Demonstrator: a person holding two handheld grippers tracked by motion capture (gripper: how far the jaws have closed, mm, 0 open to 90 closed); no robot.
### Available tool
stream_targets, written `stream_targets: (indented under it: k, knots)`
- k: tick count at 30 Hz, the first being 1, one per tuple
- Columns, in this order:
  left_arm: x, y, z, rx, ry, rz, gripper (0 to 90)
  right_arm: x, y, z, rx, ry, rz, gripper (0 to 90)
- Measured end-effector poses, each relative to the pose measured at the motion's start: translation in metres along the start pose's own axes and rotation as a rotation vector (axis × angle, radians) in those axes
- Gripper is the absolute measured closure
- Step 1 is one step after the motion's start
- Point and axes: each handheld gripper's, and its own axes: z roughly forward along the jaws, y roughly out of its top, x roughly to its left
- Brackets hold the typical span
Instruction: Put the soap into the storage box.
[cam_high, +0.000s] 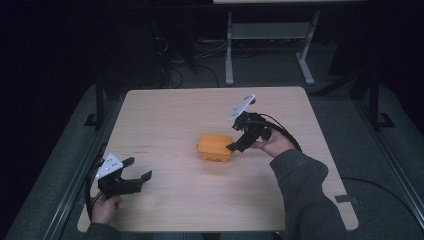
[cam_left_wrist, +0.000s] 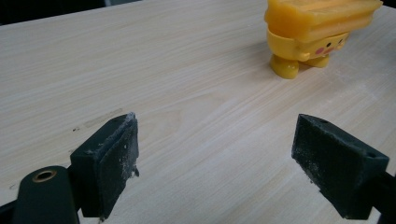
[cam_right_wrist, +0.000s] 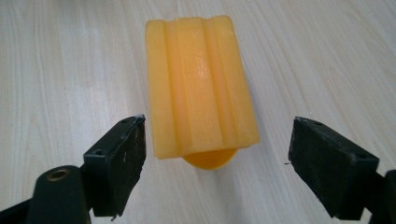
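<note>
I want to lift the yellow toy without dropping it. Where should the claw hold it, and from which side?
Probably grip the yellow toy across its two long flat flanks, coming from above and from the end nearest the right claw. The ribbed top is long and narrow, so it fits between the open jaws, which already straddle that end. The rounded feet seen in the left gripper view offer a poorer hold.
</note>
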Motion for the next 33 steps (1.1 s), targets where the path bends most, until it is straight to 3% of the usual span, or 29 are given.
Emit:
stream_targets:
  k: [33]
  knots:
    - [-0.001,0.000,0.001,0.013,0.001,0.008,14.1,0.005,-0.035,-0.012,0.002,0.004,0.070,19.6]
